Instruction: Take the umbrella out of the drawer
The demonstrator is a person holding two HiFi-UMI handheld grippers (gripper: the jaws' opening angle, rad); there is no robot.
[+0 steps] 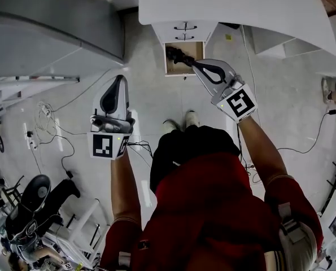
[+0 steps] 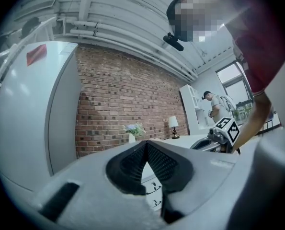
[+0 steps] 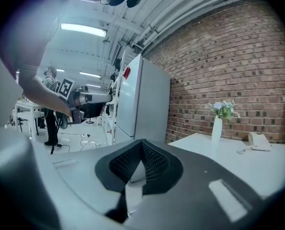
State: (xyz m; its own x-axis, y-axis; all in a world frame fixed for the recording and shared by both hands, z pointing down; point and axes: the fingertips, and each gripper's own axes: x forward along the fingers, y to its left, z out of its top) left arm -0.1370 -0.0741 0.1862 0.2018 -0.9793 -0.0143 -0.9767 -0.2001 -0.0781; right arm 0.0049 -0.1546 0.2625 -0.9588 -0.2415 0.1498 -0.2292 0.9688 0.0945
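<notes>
The left tool [image 1: 121,79] has its two jaws pressed together at the tips, and nothing is between them. The right tool [image 1: 195,65] is also closed tip to tip and it pinches nothing. Each tool is held in one hand in front of the person. The left one is nearer to the body, and the right one reaches further forward.

In the head view the tip of the right tool overlaps the front right corner of the open drawer [image 1: 183,73]. The right gripper view, however, looks level across the white worktop [image 3: 225,152] and shows no umbrella.

The umbrella [image 1: 178,55] is dark and folded, and it lies slanted inside the open drawer. This drawer stands pulled out below two closed drawers [image 1: 185,31] with dark handles, under the worktop.

On the worktop stand a white vase with flowers [image 3: 217,128] and a small table lamp [image 2: 173,123], both in front of the brick wall [image 2: 123,109]. A tall white refrigerator [image 2: 32,109] stands beside the worktop. The person's shoes [image 1: 179,122] are on the pale floor [image 1: 280,100], just before the drawer.
</notes>
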